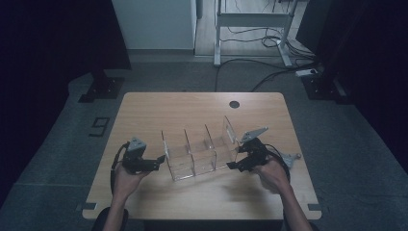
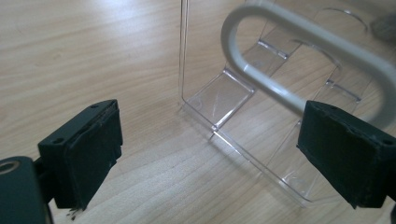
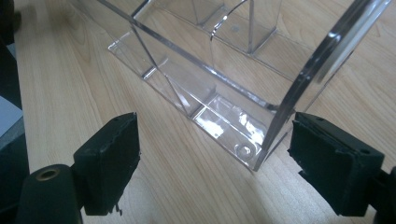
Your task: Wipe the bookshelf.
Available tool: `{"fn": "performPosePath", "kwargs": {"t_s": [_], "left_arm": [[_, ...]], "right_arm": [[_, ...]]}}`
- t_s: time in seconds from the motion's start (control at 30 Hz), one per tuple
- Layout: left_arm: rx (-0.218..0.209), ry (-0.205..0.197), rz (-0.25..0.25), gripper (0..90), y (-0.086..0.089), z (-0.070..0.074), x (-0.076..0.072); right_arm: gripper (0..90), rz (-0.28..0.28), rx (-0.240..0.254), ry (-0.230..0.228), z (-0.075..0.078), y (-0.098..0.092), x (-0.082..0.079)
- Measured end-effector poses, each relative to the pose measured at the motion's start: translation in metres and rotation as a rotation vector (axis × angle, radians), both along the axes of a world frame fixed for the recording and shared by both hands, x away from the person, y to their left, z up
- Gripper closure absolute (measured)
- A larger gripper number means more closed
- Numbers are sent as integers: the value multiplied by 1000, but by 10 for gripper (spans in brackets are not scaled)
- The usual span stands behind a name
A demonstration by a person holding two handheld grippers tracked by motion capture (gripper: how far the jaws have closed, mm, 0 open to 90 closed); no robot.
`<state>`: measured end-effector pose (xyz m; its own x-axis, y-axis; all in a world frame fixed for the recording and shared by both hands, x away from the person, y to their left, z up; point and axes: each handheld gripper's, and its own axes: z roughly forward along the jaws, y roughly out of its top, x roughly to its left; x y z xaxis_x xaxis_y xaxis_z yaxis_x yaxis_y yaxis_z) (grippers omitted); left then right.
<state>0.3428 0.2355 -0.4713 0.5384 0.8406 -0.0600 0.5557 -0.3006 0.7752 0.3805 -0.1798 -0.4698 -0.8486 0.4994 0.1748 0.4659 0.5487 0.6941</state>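
Observation:
A clear acrylic organiser (image 1: 199, 151) with several upright dividers stands in the middle of the wooden table (image 1: 202, 113). My left gripper (image 1: 159, 162) is just off its left end, jaws wide apart; in the left gripper view the organiser's near corner (image 2: 219, 105) lies ahead of the open gripper (image 2: 210, 135) with nothing between the pads. A pale grey loop (image 2: 280, 60), blurred, hangs close to that lens. My right gripper (image 1: 234, 162) is at the organiser's right end, open. In the right gripper view the organiser's corner (image 3: 243, 144) lies between the jaws (image 3: 215, 140), close to the right pad (image 3: 331, 163) but apart from it.
A round cable hole (image 1: 234, 104) sits near the table's far edge. A small grey piece (image 1: 291, 158) lies by the right hand. Bare wood stretches in front of and behind the organiser. Beyond the table are carpet, floor cables (image 1: 269, 72) and a white desk frame (image 1: 252, 21).

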Motion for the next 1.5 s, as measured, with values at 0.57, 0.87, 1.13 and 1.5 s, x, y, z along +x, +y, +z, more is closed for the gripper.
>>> {"fn": "performPosePath", "kwargs": {"t_s": [0.57, 0.87, 1.13, 1.5], "left_arm": [[16, -46, -50, 41, -28, 57, -18], [92, 1, -60, 98, -49, 35, -19], [80, 22, -88, 341, -52, 33, -24], [85, 46, -57, 543, -39, 34, -16]], "right_arm": [[150, -17, -17, 6, -1, -2, -1], [146, -43, -30, -1, -2, -12, -1], [146, -66, -45, -7, -1, -20, -3], [146, -96, -42, -12, 3, -33, -5]]}}
